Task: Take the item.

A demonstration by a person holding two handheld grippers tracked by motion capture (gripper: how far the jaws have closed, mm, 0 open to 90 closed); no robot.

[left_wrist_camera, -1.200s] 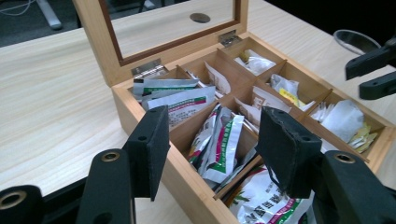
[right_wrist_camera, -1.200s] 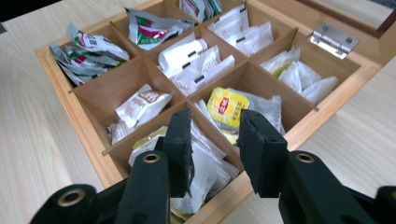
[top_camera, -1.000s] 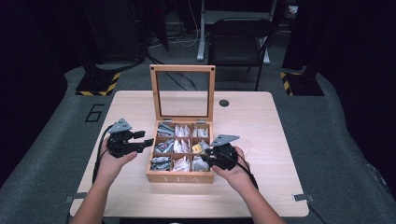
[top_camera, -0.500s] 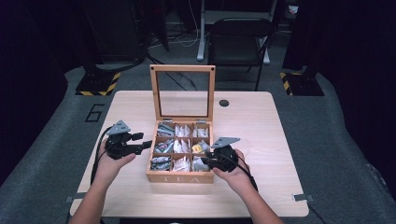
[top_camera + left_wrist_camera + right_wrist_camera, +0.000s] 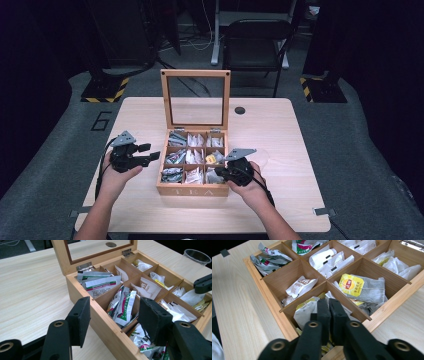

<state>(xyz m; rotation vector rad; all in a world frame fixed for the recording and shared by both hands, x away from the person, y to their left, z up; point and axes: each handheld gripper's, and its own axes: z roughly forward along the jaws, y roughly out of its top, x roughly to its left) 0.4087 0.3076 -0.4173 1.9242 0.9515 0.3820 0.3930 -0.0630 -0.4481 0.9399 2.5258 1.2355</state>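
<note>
A wooden tea box (image 5: 192, 191) marked TEA stands mid-table with its glass lid (image 5: 196, 75) upright. Its nine compartments hold tea packets. My left gripper (image 5: 150, 152) is open beside the box's left wall; in the left gripper view its jaws (image 5: 115, 310) frame that wall and the green-and-white packets (image 5: 122, 306) behind it. My right gripper (image 5: 220, 174) is over the front right compartment. There its jaws (image 5: 328, 302) are shut, with the tips down among white and yellow packets (image 5: 305, 311). I cannot tell whether a packet is pinched. A yellow-tagged tea bag (image 5: 352, 285) lies one compartment further back.
A clear plastic cup (image 5: 197, 256) stands on the table just right of the box. A round cable hole (image 5: 240, 110) sits behind the lid. A dark chair (image 5: 257, 40) stands beyond the far edge. Bare tabletop (image 5: 310, 150) lies on both sides of the box.
My right gripper has sunk slightly towards the front right compartment. The left gripper has barely moved.
</note>
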